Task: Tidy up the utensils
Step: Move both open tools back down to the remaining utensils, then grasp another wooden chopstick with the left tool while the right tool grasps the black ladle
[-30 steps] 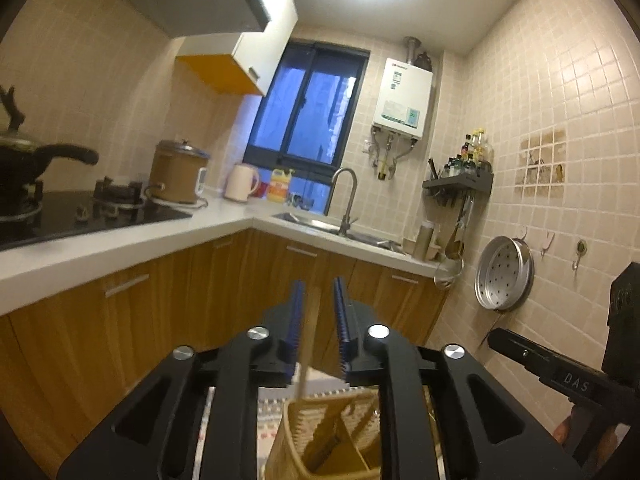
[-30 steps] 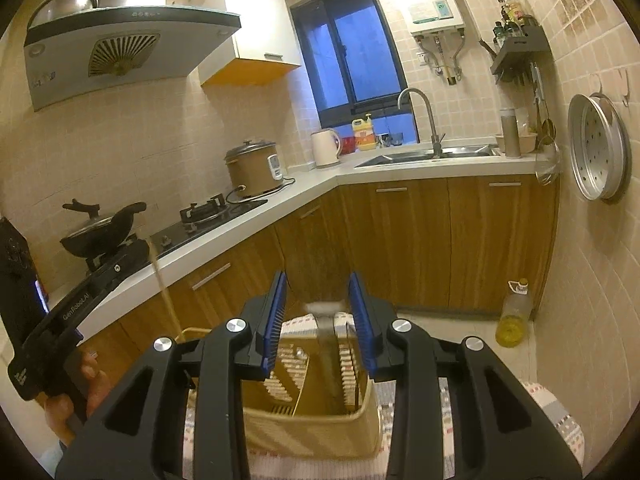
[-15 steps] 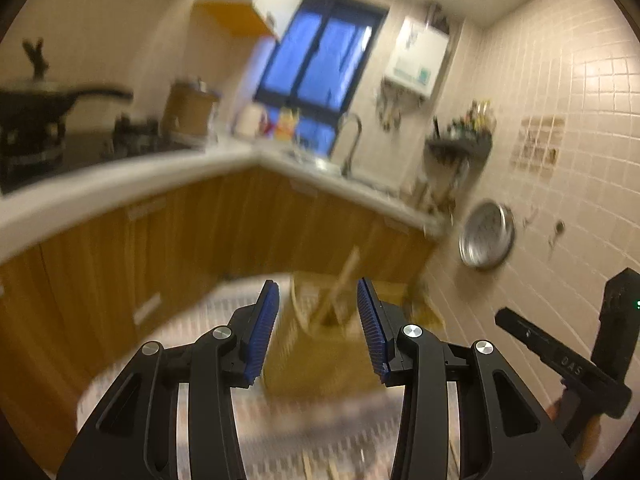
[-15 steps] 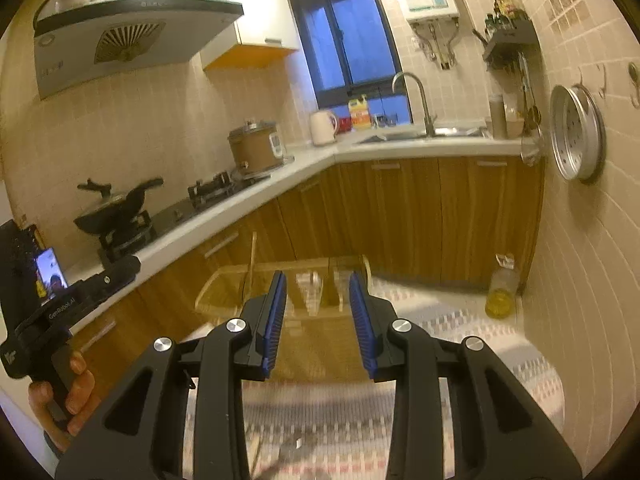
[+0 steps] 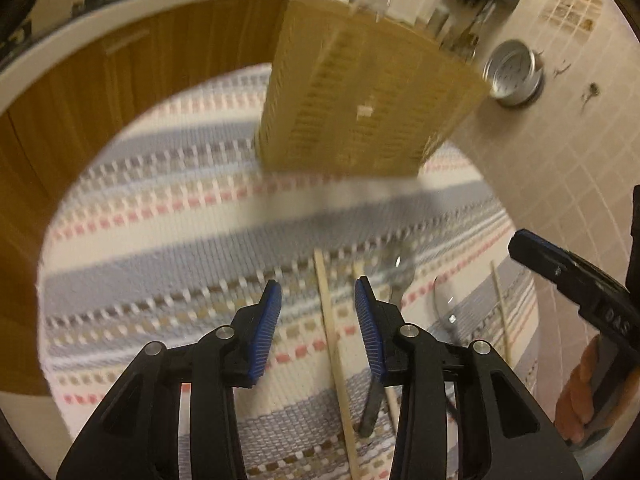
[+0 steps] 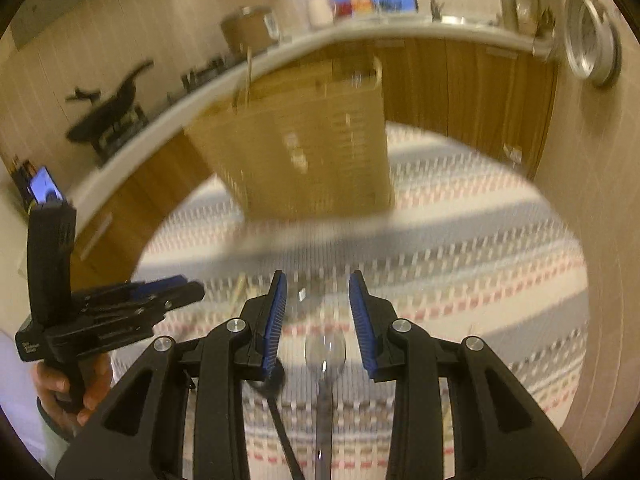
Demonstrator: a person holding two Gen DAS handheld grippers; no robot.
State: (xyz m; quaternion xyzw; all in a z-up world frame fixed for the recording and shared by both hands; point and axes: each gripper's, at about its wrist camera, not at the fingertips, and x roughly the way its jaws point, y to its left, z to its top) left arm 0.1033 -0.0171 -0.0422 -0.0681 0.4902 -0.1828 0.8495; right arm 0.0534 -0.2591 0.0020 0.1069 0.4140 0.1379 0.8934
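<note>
Both grippers are now tipping down toward the striped cloth, away from the basket top I was seeing half a second ago.

I am holding the left gripper [image 5: 318, 312] jaws apart over a wooden chopstick [image 5: 334, 356]; the right gripper [image 6: 318, 312] is gaping over a spoon [image 6: 325, 350]. The blurred basket [image 5: 360, 92] is standing beyond on the striped cloth [image 5: 160, 248]. I am reading "DAS" faintly on the right tool's side. Wooden cabinets [image 6: 460, 80] are running behind.

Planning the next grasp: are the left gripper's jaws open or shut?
Open. The left gripper has its blue jaws spread, a chopstick lying between them untouched.
</note>
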